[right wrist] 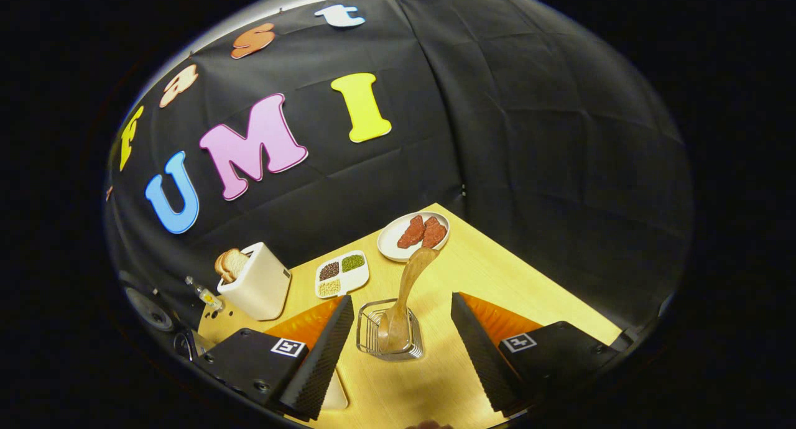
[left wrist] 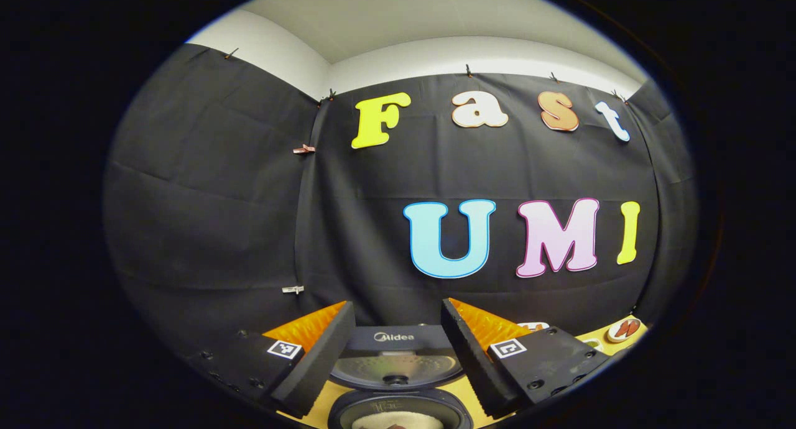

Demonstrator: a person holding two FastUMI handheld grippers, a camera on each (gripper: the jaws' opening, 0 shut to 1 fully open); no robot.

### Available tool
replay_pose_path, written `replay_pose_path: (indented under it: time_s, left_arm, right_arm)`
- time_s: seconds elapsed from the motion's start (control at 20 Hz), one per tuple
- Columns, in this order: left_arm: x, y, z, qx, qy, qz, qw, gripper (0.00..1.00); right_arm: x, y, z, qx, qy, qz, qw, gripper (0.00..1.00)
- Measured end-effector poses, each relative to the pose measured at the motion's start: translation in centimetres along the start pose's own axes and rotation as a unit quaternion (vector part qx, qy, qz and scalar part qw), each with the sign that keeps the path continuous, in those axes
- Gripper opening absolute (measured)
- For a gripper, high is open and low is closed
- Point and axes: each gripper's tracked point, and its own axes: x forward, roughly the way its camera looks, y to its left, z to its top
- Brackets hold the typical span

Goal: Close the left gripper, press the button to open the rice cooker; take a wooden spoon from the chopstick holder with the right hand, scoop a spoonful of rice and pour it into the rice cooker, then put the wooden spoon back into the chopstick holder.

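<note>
Item: my right gripper [right wrist: 398,348], fingers apart, empty. Wooden spoon [right wrist: 407,289] apparently back inside chopstick holder [right wrist: 373,336]. Withdraw straight, avoiding holder's rim.

Staged kitchen booth: black cloth walls [right wrist: 528,137], toaster [right wrist: 258,280], rice cooker [left wrist: 398,367].

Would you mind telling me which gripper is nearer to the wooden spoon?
Right. The right gripper is open with the spoon standing in its holder between the fingers, untouched. The left gripper is open over the open rice cooker instead.
</note>
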Motion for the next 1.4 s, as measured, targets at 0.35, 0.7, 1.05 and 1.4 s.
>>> replay_pose_path:
  time_s: [0.35,0.7,1.05,1.4]
  left_arm:
    - [4.8,0.2,-2.3,0.018,0.017,-0.029,0.999,0.94]
    - [4.0,-0.5,-4.5,0.014,0.083,-0.032,0.996,0.98]
    - [-2.5,-1.1,-7.2,-0.015,0.189,-0.023,0.982,0.99]
    - [-8.8,-1.8,-11.8,-0.023,0.258,-0.011,0.966,0.99]
  right_arm:
    - [-5.3,3.8,-0.2,-0.034,-0.011,0.029,0.999,0.98]
    - [-5.7,6.2,-1.4,-0.048,-0.006,0.048,0.998,0.98]
    - [-5.6,7.6,-2.8,-0.052,0.004,0.069,0.996,0.98]
    - [-5.6,7.0,-4.7,-0.058,0.027,0.07,0.996,0.99]
